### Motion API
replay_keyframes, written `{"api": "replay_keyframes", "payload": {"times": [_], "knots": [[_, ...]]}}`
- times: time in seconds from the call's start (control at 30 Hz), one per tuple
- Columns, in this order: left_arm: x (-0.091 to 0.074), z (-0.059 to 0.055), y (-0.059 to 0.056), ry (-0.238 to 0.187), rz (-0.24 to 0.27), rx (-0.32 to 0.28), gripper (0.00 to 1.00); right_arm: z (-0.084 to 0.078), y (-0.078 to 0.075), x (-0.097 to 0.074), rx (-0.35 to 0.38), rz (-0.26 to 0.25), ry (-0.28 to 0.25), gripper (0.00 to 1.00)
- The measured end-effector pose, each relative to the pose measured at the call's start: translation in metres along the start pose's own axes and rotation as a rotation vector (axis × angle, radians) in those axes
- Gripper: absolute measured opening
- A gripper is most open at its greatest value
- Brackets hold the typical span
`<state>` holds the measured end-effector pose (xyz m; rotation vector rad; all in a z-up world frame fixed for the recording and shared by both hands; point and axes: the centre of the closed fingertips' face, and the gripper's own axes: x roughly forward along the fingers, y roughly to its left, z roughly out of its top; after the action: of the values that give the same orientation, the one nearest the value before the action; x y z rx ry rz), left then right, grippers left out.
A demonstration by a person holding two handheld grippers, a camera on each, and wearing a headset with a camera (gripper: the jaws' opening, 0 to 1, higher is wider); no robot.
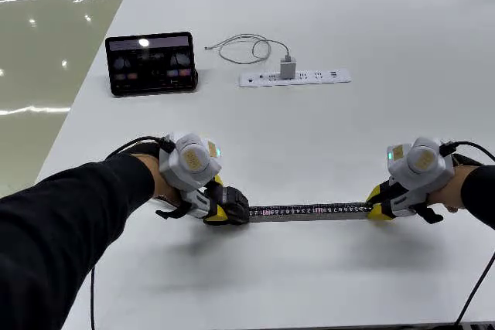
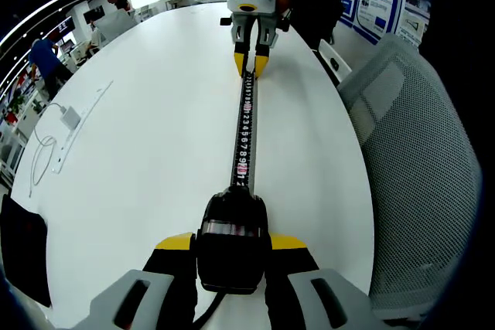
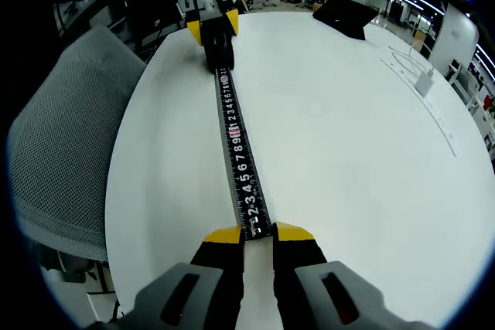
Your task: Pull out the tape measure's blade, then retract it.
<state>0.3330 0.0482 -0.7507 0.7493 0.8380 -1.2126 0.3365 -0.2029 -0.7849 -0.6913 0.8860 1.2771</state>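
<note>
Head view, 7 o'clock on counter [image 1: 309, 137]: gripping tape measure [image 1: 234, 207] tight w/ left claw [image 1: 220, 209], pinching blade [image 1: 309, 210] tip w/ right claw [image 1: 377, 211] at 4. Prob best pulling straight, then easing back slow.

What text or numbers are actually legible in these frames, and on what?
"1 2 3 4 5 6 7 8 9": scale digits on the tape blade, rising from the right gripper toward the tape measure case; numbers further along are blurred.
Tablet screen: too small to read.
Power strip markings: too small to read.
Wall posters: blurred.
</note>
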Motion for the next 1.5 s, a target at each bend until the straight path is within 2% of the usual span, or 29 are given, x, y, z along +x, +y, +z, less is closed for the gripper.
{"api": "replay_keyframes", "payload": {"times": [0.57, 0.93, 1.23, 1.5], "knots": [[0.000, 0.000, 0.000, -0.001, 0.003, -0.002, 0.29, -0.008, -0.002, -0.002, 0.010, -0.002, 0.012, 0.08], [0.001, 0.000, 0.001, -0.013, 0.004, -0.011, 0.29, -0.011, -0.006, 0.001, 0.018, 0.016, 0.034, 0.09], [0.002, 0.001, 0.002, -0.029, 0.007, -0.027, 0.30, -0.010, -0.005, 0.001, 0.007, 0.014, 0.043, 0.10], [0.002, 0.002, 0.003, -0.029, -0.002, -0.030, 0.30, -0.011, -0.005, 0.001, -0.048, 0.012, 0.084, 0.11]]}}
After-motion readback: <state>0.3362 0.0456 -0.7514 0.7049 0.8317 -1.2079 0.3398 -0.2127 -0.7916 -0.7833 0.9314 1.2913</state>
